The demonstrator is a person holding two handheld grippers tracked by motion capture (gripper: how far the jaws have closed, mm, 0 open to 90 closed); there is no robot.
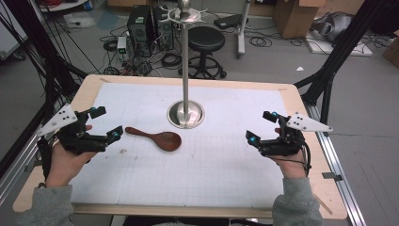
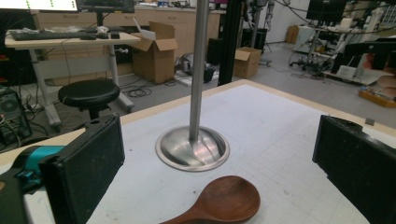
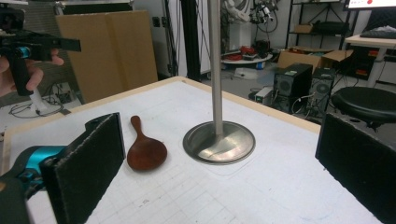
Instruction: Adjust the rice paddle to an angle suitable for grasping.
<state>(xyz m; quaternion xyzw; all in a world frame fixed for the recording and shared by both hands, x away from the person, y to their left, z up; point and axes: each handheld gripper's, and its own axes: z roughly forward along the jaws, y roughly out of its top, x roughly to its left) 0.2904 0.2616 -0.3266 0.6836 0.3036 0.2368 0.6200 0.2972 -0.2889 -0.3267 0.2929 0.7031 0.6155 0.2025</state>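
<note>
- Reaching for the wooden spoon (image 1: 157, 137) looks like the job in hand: it lies flat on the tabletop (image 1: 226, 174), bowl toward the metal stand (image 1: 186, 114), handle tip pointing at the left gripper (image 1: 104, 123), which hovers just beside it with its fingers (image 2: 88, 172) spread wide and empty.
- Closing on the shallow, rounded bowl could squeeze the spoon out sideways; the thin handle is probably the safer hold.
- Coming in too low risks scraping the finger tips on the tabletop and pushing the spoon away, since it lies so flat.
- Sliding forward, the spoon could knock against the stand's round base, which sits near the bowl.
- Lifting by the handle end alone may let the heavier bowl droop and twist in the grip.
- Staying well apart on the other side, the right gripper (image 1: 262, 127) is also wide open and holds nothing, so it cannot steady a slip in time.
</note>
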